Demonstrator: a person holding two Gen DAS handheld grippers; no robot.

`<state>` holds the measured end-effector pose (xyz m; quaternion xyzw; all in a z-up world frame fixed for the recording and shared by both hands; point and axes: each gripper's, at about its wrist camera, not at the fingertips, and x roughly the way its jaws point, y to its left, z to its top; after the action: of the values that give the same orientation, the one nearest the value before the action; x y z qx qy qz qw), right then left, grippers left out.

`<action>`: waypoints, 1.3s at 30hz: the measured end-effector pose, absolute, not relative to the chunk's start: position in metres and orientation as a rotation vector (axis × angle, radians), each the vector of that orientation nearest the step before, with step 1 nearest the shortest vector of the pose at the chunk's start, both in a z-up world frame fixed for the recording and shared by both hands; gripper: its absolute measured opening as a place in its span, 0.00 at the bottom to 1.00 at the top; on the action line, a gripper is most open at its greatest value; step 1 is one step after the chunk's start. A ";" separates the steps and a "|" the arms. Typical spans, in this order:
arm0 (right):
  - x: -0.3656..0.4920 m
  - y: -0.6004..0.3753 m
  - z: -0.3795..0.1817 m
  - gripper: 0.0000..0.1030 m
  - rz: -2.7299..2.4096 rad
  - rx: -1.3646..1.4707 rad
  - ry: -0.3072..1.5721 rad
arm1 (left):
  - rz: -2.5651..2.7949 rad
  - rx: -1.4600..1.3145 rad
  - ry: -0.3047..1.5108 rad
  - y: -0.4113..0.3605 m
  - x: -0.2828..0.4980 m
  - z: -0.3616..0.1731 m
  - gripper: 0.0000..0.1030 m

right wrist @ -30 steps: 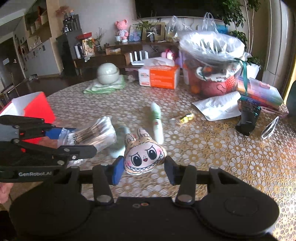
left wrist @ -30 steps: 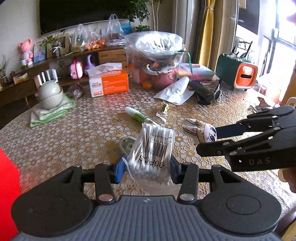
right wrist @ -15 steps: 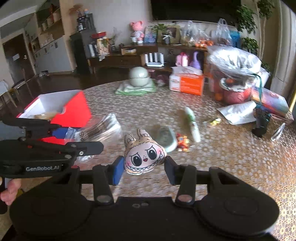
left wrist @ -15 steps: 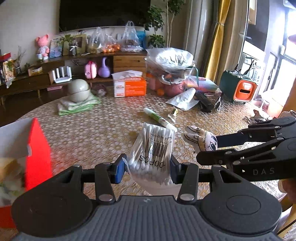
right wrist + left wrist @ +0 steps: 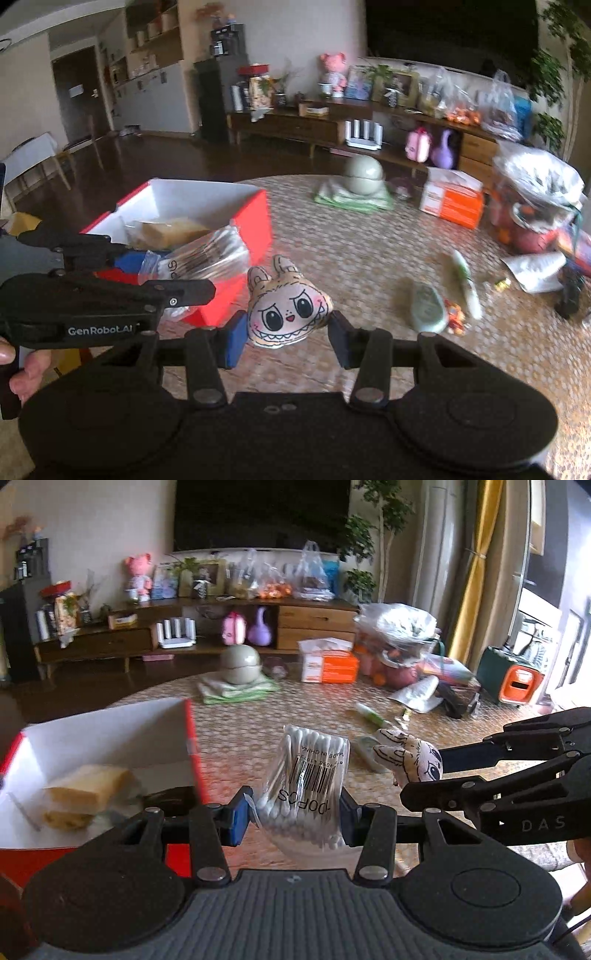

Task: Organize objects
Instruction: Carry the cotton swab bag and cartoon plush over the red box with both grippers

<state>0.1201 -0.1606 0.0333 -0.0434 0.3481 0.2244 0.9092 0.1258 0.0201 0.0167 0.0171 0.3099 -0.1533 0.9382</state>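
Cotton swabs pack (image 5: 306, 786) and plush monster face (image 5: 286, 308), each pinched in tongs.

Left tongs (image 5: 293, 821) pinch the pack, right tongs (image 5: 286, 339) the plush, beside a red box (image 5: 240, 221), seemingly above the surface (image 5: 369, 243).

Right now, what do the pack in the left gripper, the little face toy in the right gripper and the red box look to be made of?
Cotton swab pack: thin clear plastic film, glossy and crinkled, white tips showing through.
Face toy: seemingly soft printed fabric, matte, puffy with stitched edges.
Red box: likely coated cardboard, with flat thin walls, red outside and white inside.
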 end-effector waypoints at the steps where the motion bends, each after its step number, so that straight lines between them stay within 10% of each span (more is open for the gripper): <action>1: 0.121 -0.152 0.035 0.45 0.475 -0.098 0.715 | -0.301 0.037 0.629 0.027 0.125 0.017 0.45; 39: 0.226 0.043 -0.018 0.46 0.536 -0.287 0.830 | 0.153 0.074 0.791 0.218 0.207 -0.021 0.46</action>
<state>0.2256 0.0433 -0.0179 -0.1372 0.3970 0.2565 0.8705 0.2070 0.2184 -0.0209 0.0362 0.3847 0.0746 0.9193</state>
